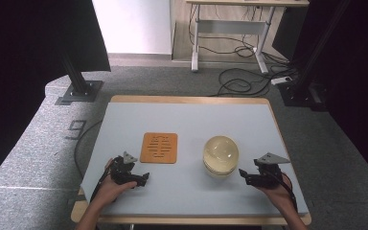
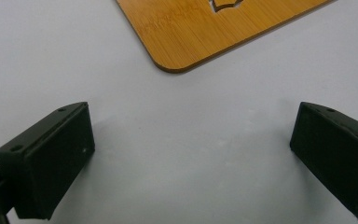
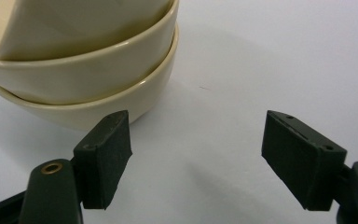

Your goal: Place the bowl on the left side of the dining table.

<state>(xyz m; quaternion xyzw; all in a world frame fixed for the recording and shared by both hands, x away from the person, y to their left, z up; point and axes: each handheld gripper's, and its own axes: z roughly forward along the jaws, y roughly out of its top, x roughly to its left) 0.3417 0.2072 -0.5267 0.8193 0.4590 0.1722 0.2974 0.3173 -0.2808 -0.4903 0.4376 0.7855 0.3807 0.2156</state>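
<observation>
A square bamboo trivet (image 1: 159, 147) with cut-out slots lies flat left of the table's middle; its rounded corner (image 2: 186, 37) shows at the top of the left gripper view. Two cream bowls (image 1: 220, 156), one nested in the other (image 3: 84, 60), stand right of the middle. My left gripper (image 1: 141, 179) rests low near the front edge, just below the trivet, jaws wide open over bare table (image 2: 191, 154). My right gripper (image 1: 243, 175) is open too, right beside the bowls' lower right side, with nothing between its jaws (image 3: 196, 158).
The light grey table top (image 1: 187, 120) has a wooden rim. Beyond it on the carpet stand black frame posts (image 1: 79, 81), loose cables (image 1: 239, 84) and a desk's white legs (image 1: 195, 43).
</observation>
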